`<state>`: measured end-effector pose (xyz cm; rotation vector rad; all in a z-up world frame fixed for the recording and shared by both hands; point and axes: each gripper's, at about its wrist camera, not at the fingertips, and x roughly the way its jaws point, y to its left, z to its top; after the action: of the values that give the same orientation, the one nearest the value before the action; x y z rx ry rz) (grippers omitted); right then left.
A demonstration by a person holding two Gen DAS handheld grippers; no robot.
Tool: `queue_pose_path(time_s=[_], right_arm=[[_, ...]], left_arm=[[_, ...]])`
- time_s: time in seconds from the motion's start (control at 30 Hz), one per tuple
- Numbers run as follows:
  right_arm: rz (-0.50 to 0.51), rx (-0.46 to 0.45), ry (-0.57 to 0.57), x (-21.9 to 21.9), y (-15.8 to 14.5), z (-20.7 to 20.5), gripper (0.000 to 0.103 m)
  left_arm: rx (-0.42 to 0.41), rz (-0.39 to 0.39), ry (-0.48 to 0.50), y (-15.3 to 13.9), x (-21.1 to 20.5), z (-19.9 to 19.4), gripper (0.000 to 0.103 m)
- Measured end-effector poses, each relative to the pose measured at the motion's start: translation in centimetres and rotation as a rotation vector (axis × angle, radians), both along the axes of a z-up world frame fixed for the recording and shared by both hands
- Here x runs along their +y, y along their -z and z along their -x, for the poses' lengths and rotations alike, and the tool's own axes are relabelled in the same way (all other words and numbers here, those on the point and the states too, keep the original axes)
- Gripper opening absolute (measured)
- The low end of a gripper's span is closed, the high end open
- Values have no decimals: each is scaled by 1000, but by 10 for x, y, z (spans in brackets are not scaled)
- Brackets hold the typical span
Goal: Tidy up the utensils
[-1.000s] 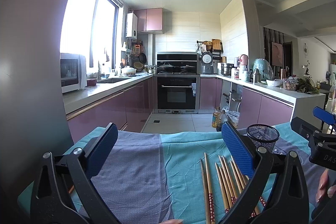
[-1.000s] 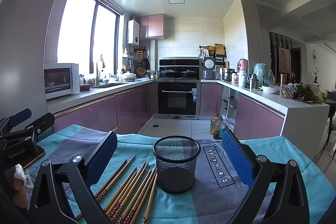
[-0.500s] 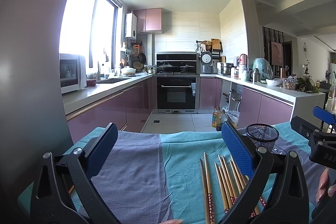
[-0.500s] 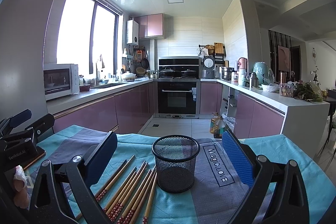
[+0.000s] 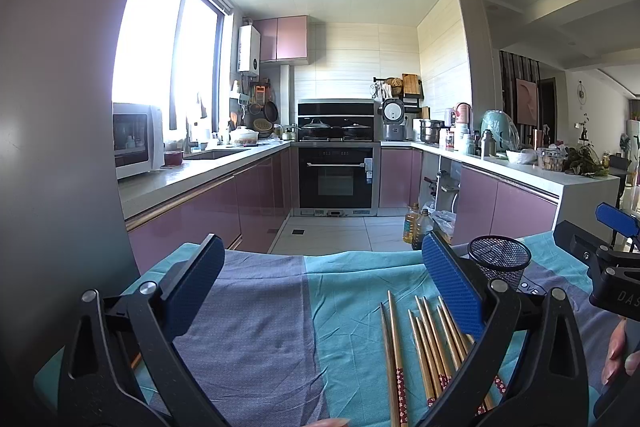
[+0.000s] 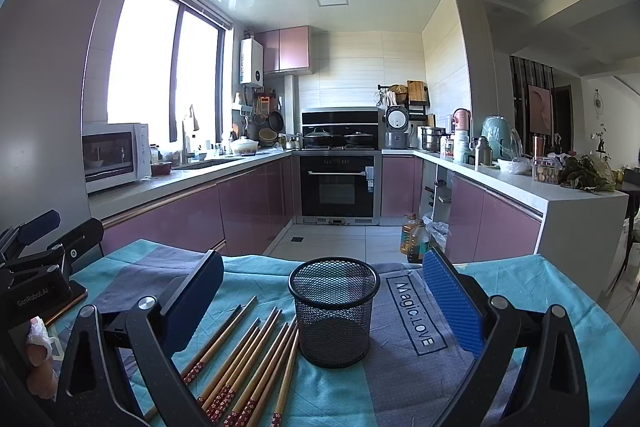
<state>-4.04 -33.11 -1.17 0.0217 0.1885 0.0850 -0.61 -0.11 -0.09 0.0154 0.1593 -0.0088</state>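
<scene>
Several wooden chopsticks [image 6: 256, 359] with red patterned ends lie side by side on the teal and grey cloth, just left of a black mesh cup [image 6: 334, 311] that stands upright and looks empty. My right gripper [image 6: 324, 303] is open, its blue pads either side of the cup but nearer the camera. In the left wrist view the same chopsticks [image 5: 424, 343] lie under the right pad of my left gripper [image 5: 320, 287], which is open and holds nothing. The mesh cup [image 5: 500, 263] stands beyond them at the right.
The cloth-covered table [image 5: 352, 291] ends at a far edge facing a kitchen with purple cabinets and an oven [image 6: 338, 183]. The right gripper's body [image 5: 600, 259] shows at the left view's right edge, the left gripper's body [image 6: 36, 267] at the right view's left edge.
</scene>
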Motion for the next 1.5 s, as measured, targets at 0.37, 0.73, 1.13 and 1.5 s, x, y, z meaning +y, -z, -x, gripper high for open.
queue_pose_path(time_s=[0.37, 0.73, 1.13, 1.5], right_arm=[[-3, 0, 0, 0, 1, -1, 96], [-5, -1, -1, 0, 1, -1, 97], [-10, 1, -6, -2, 2, -3, 97], [-24, 125, -54, -15, 16, -15, 96]], left_arm=[[0, -1, 0, 0, 0, 0, 97], [-1, -3, 2, -2, -1, 0, 97], [0, -7, 4, -2, -2, 0, 97], [82, -21, 74, 8, 0, -16, 97]])
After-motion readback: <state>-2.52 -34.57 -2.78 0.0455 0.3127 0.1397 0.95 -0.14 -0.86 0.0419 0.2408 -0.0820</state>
